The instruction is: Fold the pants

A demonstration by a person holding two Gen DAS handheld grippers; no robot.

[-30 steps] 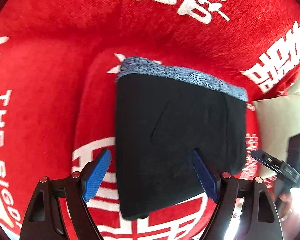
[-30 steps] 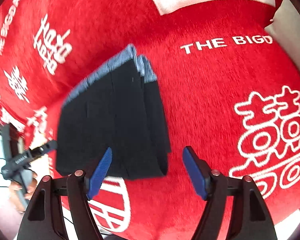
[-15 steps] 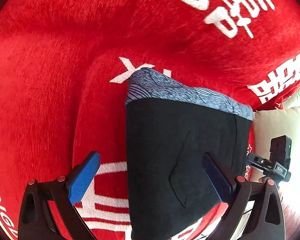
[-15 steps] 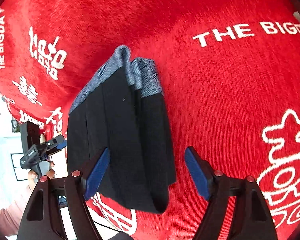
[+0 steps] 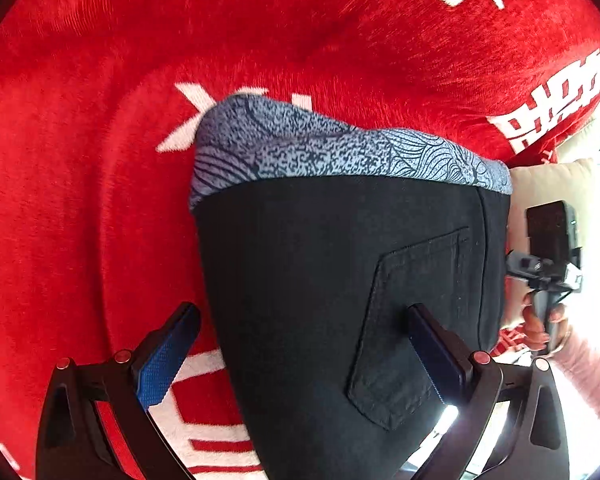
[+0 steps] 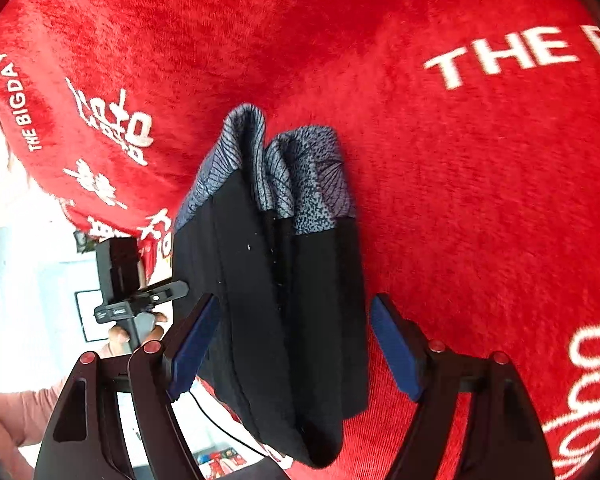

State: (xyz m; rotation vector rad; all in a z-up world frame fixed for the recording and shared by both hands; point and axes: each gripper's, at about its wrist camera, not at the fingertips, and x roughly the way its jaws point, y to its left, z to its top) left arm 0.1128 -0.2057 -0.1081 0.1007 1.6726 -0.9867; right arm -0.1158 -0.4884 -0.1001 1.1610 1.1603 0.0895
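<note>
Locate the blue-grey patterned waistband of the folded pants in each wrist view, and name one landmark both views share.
Left wrist view: the waistband runs as a wide strip across the middle, above the black pants.
Right wrist view: the waistband is bunched into upright folds at centre, topping the pants.
Shared landmark: the red blanket with white lettering.

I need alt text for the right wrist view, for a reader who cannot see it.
Folded black pants with a blue-grey patterned waistband lie on a red blanket with white lettering. The open right gripper straddles them, its blue pads not pressing.
</note>
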